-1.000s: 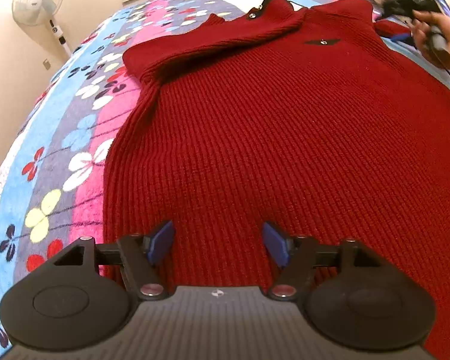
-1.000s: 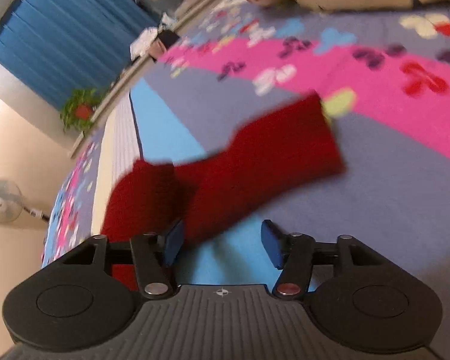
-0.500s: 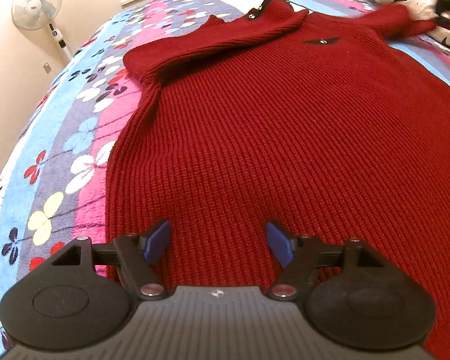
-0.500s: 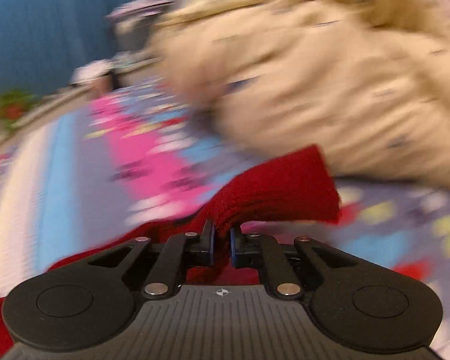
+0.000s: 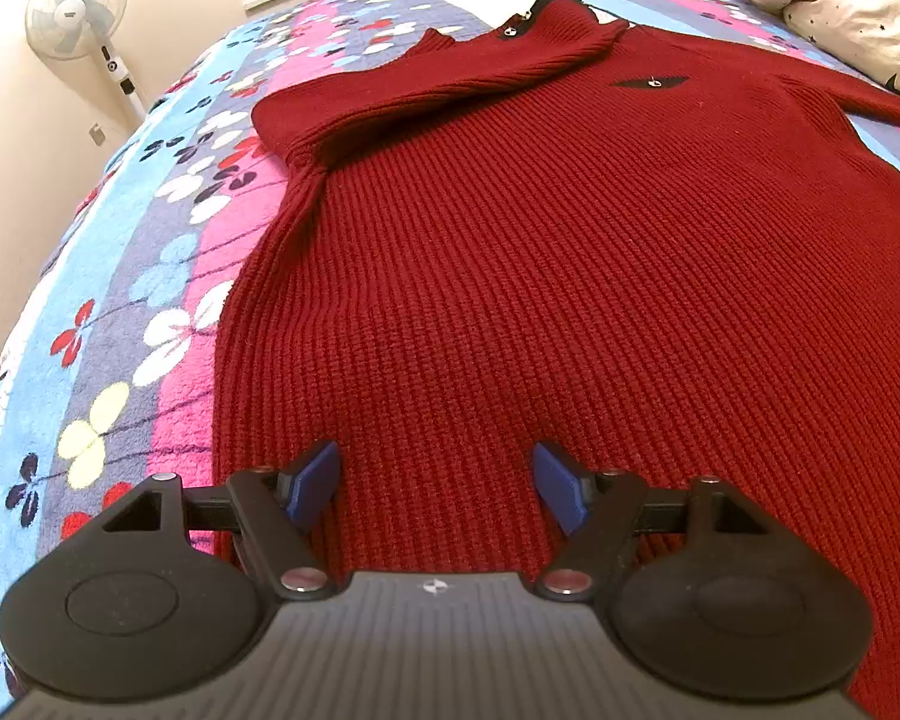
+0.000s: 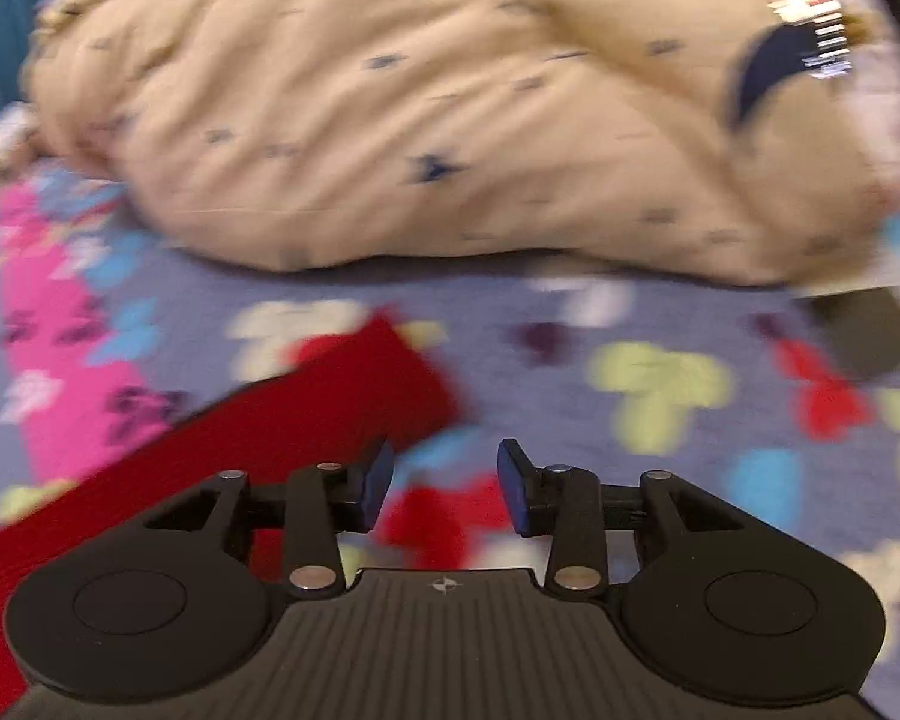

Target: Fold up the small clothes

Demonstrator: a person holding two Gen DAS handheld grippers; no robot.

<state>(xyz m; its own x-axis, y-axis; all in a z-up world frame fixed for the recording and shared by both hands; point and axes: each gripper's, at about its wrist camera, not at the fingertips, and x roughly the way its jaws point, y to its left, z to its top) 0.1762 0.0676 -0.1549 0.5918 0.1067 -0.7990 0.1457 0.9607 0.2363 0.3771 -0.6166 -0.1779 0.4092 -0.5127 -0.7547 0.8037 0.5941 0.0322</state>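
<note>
Hovering over the hem, your left gripper (image 5: 435, 480) has its jaws wide with nothing between them, the blue pads just above the knit. In this left wrist view the sweater (image 5: 570, 276) lies flat, front up, lengthwise on the floral blanket (image 5: 150, 276). One sleeve (image 5: 426, 90) is folded across the chest toward the collar; the other runs off to the right edge, below the cream duvet (image 5: 840, 6). Keep this gripper low and level, and when you close, take both layers of the hem so the back panel comes up too.

From the right wrist view, blurred by motion, your right gripper (image 6: 444, 489) stands partly open; its jaws have just been opening, and nothing is between them now. The cuff (image 6: 378, 384) lies on the blanket just ahead and left of the left pad, released and stretched out straight. That sleeve looks ready to fold in: come back over the cuff, pinch it square across the ribbing, and carry it across the chest to match the first sleeve. Lift only enough to clear the knit, or the body will drag and wrinkle.
</note>
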